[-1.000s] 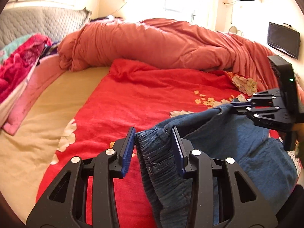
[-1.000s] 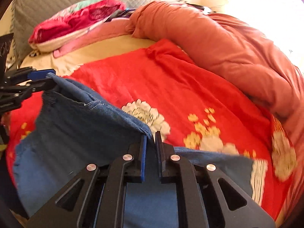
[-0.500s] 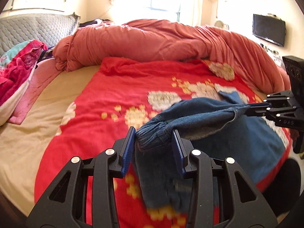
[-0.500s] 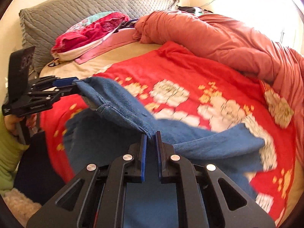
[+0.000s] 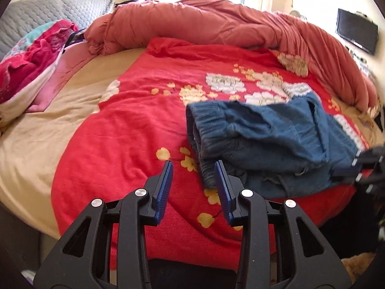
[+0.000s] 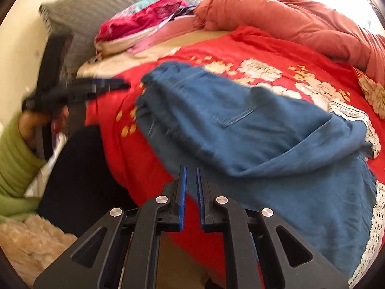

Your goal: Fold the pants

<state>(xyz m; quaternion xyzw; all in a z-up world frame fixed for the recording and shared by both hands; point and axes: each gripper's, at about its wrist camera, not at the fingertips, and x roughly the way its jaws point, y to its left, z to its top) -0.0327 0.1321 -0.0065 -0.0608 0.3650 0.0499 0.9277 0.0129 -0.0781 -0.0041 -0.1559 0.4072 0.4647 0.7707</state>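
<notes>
Blue pants (image 5: 269, 144) are seen lying folded on a red bedspread (image 5: 134, 125). The left gripper (image 5: 193, 175) is held narrowly apart, empty; the right gripper (image 6: 191, 187) is closed, empty.

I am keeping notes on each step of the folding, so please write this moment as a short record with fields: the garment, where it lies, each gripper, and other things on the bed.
garment: blue pants, bunched and partly doubled over
surface: red flowered blanket on a bed
left gripper: jaws apart, nothing between them, the pants' edge just ahead
right gripper: jaws shut, holding nothing, at the near edge of the pants
other things: rolled orange quilt at the far side; pink bundle by the grey headboard
</notes>
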